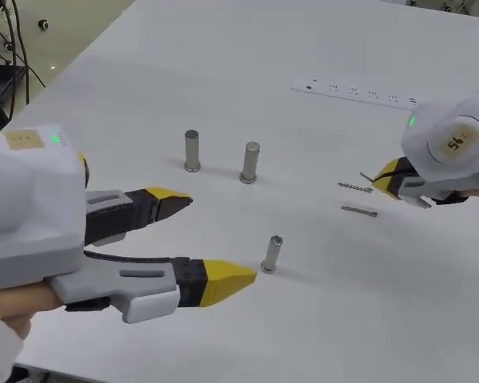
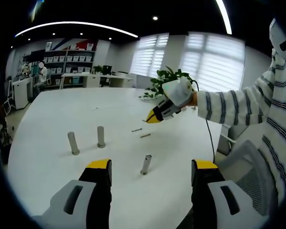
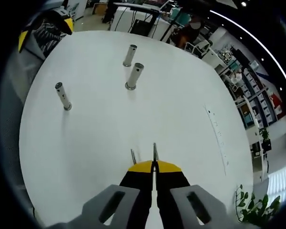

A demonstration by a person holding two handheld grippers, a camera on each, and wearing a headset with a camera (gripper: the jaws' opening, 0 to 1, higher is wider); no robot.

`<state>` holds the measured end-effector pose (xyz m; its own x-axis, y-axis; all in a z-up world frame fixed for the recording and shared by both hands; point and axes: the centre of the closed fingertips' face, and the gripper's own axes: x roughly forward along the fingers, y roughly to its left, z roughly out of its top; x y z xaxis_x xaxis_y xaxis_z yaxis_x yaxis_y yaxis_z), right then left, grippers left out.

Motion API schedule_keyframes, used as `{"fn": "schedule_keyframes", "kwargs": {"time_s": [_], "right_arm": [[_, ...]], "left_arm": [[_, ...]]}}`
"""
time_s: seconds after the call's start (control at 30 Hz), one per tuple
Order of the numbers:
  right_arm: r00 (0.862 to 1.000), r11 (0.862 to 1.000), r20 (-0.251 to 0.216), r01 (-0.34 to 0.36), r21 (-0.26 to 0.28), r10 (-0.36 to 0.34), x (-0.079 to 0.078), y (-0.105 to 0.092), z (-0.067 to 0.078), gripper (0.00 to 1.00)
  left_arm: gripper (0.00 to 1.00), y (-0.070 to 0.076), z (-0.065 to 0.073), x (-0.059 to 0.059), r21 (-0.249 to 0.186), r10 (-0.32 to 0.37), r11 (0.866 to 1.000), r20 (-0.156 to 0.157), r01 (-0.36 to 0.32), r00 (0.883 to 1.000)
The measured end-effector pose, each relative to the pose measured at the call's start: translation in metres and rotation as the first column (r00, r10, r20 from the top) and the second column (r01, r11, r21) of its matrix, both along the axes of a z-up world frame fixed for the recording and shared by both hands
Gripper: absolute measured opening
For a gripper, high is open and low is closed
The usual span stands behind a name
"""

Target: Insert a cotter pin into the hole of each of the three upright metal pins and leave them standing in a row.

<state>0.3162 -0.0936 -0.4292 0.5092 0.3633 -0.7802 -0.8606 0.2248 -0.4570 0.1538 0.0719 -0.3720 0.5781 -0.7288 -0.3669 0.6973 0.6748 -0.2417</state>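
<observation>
Right gripper view: right gripper point(image 3: 154, 165) pinching a cotter pin point(image 3: 154, 150) | left gripper point(image 1: 222, 237) spread, empty | step: first insert, looks like | next: aim tip at hole in a metal pin point(image 1: 272, 254)

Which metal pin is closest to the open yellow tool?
The lone front pin, right by the left tool; the other two stand together farther back.

3 pins point(image 1: 250, 162) ctr, cotters point(image 1: 359, 211) R — on table point(image 1: 223, 80)
</observation>
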Motion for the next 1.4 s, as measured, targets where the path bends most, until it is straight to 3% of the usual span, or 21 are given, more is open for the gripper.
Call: {"fn": "schedule_keyframes", "kwargs": {"time_s": [0.4,0.57,0.77,1.03,1.13,1.27,1.4], "right_arm": [[0.986,0.997,0.154,-0.071,0.039,0.064,-0.022,0.023,0.045,0.0],[0.977,0.994,0.198,-0.088,0.063,0.074,-0.037,0.028,0.06,0.0],[0.969,0.991,0.232,-0.104,0.084,0.082,-0.054,0.033,0.074,0.0],[0.962,0.988,0.257,-0.116,0.101,0.087,-0.071,0.04,0.076,0.0],[0.959,0.987,0.266,-0.126,0.095,0.097,-0.077,0.043,0.075,0.0],[0.956,0.985,0.273,-0.142,0.099,0.111,-0.086,0.049,0.076,0.0],[0.949,0.983,0.289,-0.16,0.087,0.129,-0.094,0.052,0.077,0.0]], "left_arm": [[0.62,-0.012,0.004,0.006,-0.034,-0.024,0.999,-0.006,0.023,1.0],[0.6,-0.017,0.005,0.012,-0.041,-0.031,0.999,-0.009,0.03,0.999],[0.55,-0.029,0.014,0.021,-0.093,-0.049,0.994,0.003,0.049,0.999],[0.41,-0.048,0.026,0.034,-0.159,-0.07,0.985,0.011,0.07,0.998],[0.41,-0.056,0.029,0.038,-0.181,-0.071,0.981,0.003,0.07,0.998],[0.3,-0.065,0.031,0.041,-0.22,-0.082,0.973,-0.025,0.075,0.996],[0.26,-0.073,0.032,0.042,-0.243,-0.093,0.967,-0.044,0.08,0.995]]}}
